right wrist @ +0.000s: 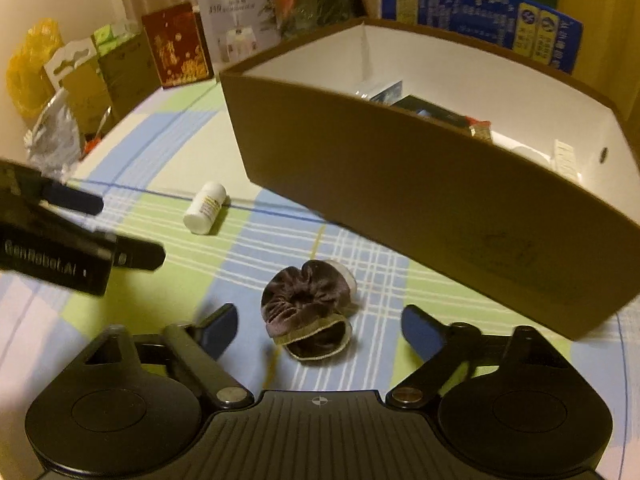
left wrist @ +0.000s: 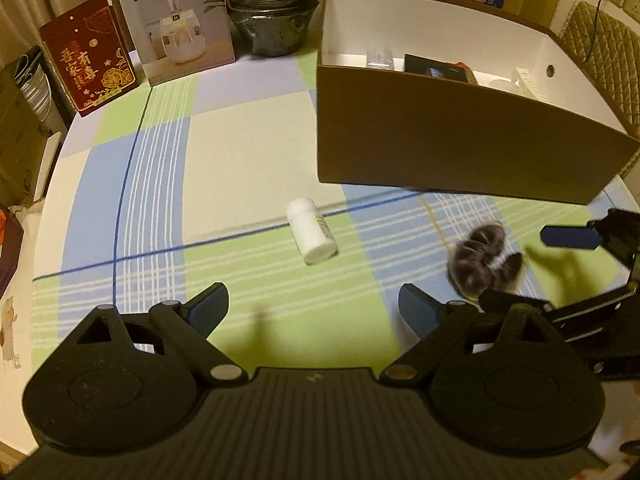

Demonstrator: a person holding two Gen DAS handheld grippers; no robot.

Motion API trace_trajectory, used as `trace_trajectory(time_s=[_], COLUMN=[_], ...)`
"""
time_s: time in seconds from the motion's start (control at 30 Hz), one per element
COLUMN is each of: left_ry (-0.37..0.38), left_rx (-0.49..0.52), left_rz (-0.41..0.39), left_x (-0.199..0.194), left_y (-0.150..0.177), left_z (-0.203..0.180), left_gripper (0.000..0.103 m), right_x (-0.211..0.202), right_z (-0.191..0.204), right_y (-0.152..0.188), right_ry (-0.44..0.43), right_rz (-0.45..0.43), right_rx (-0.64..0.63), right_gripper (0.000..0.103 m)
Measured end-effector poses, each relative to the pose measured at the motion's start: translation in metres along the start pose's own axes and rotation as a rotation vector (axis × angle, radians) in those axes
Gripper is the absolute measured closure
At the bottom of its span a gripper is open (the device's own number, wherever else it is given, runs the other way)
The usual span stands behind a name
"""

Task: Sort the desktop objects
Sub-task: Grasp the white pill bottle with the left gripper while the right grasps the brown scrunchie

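In the right wrist view our right gripper (right wrist: 316, 328) sits at the bottom centre with its jaws spread, and the dark brown scrunchie (right wrist: 308, 308) lies on the cloth between them, just ahead of the pads; neither pad touches it. In the left wrist view our left gripper (left wrist: 314, 308) is likewise spread and empty at the bottom centre, aimed toward the small white bottle (left wrist: 310, 230) lying on its side at mid-frame, still apart from it.

We judge the step in hand to be the approach for two pickups at once: scrunchie on the right, bottle on the left. Both lie on the checked tablecloth (left wrist: 160, 184), in front of the open cardboard box (left wrist: 440, 140) that fills the upper right of each view and already holds a few items.

Next, we would lower the right gripper until the pads flank the soft fabric, then close. The left must come further forward, straddling the bottle across its round body so it does not roll away.
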State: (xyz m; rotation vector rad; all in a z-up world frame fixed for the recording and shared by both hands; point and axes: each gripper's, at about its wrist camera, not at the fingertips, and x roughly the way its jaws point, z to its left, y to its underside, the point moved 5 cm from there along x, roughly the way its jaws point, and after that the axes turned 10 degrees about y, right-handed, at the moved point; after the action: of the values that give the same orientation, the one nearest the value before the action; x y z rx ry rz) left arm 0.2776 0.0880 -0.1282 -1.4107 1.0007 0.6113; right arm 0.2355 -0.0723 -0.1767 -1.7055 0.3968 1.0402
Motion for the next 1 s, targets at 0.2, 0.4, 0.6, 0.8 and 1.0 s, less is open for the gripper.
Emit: trace_trajectory(time_s=[0.2, 0.4, 0.6, 0.8, 1.0], left_ry=[0.006, 0.015, 0.017, 0.029, 0.042], left_rx=[0.015, 0.016, 0.019, 0.034, 0.048], left_rz=[0.002, 0.001, -0.004, 0.004, 0.03], left_x=[0.02, 0.037, 0.049, 0.06, 0.068], left_y=[-0.007, -0.013, -0.025, -0.033, -0.033], left_z=[0.007, 0.013, 0.02, 0.02, 0.016], left_gripper=[0.017, 0.02, 0.039, 0.052, 0.077], right_x=[0.02, 0.019, 0.013, -0.002, -0.018], right_z=[0.004, -0.009, -0.043, -0.08, -0.107], right_y=[0.002, -0.001, 0.003, 0.015, 0.027], right_ry=[-0.004, 0.012, 0.056, 0.111, 0.147], right_rz=[0.005, 0.005, 0.035, 0.058, 0.069], right_rx=[-0.006, 0.036, 0.137, 0.236, 0.31], right_gripper=[0.054, 0.069, 0.074, 0.074, 0.074])
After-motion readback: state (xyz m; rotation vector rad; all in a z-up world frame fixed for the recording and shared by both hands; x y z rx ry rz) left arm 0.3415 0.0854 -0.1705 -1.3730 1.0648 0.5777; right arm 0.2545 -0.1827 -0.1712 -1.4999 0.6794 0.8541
